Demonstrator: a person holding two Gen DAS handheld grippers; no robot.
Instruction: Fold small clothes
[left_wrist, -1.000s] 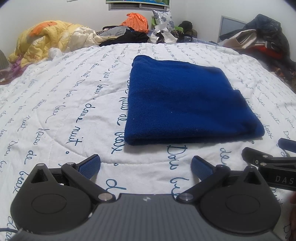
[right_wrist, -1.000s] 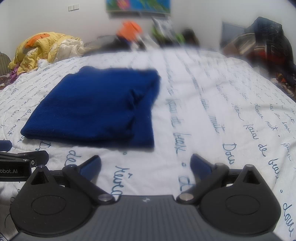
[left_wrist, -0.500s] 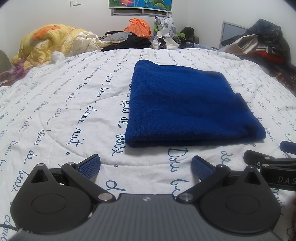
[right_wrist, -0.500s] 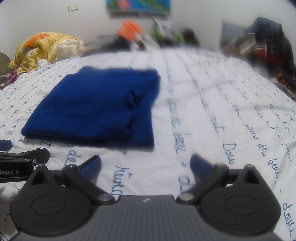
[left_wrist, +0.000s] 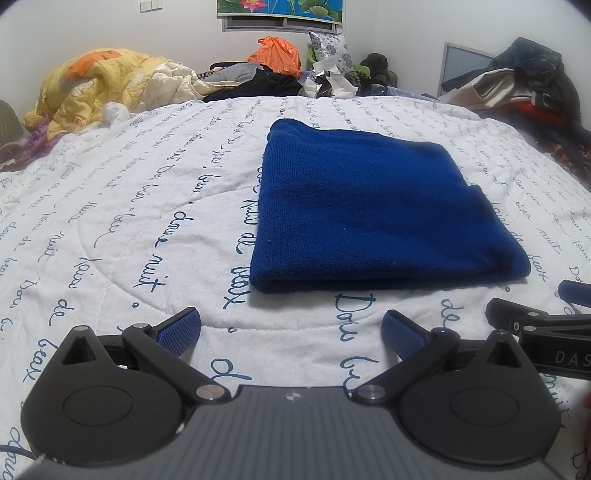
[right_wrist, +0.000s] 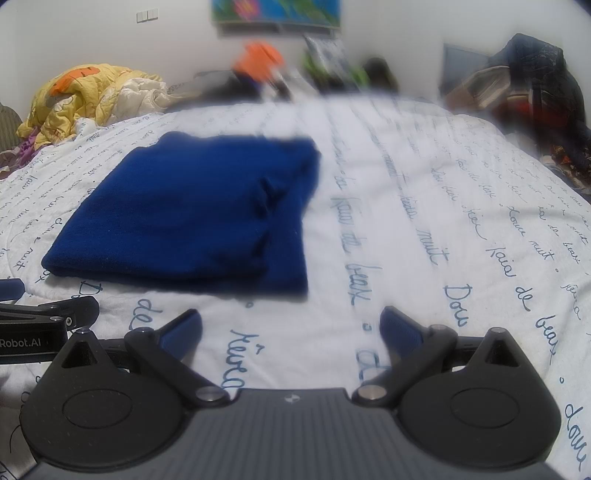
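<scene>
A: Cloth (left_wrist: 373, 206) — where is it?

B: The blue cloth lies folded into a flat rectangle on the bedspread (left_wrist: 122, 221), just ahead of the left gripper (left_wrist: 291, 328) and a little to its right. Its thick folded edge faces that gripper, with a strip of bare bedspread between them.

A: And seen from the other side?

B: From the right gripper (right_wrist: 291, 326) the cloth (right_wrist: 192, 218) sits ahead and to the left. A lower layer sticks out along the cloth's right side there. That view is blurred in the middle, so finer creases are hard to read.

A: Are the grippers holding anything?

B: No. The left one has its blue-padded fingers (left_wrist: 177, 326) spread wide, nothing between them, hovering low over the bedspread. The right one is the same: fingers (right_wrist: 400, 326) spread apart, only white printed fabric between them. Neither touches the cloth.

A: How do the two stand to each other?

B: Side by side, close. Each sees the other's black finger at its inner edge.

A: What lies further out?

B: Beyond the cloth, far ahead of both, a yellow quilt (left_wrist: 99, 85) is bunched up to the left, an orange bag (left_wrist: 275, 55) sits among dark clothes in the middle, and a clothes pile (left_wrist: 524, 85) rises to the right, against a white wall.
</scene>
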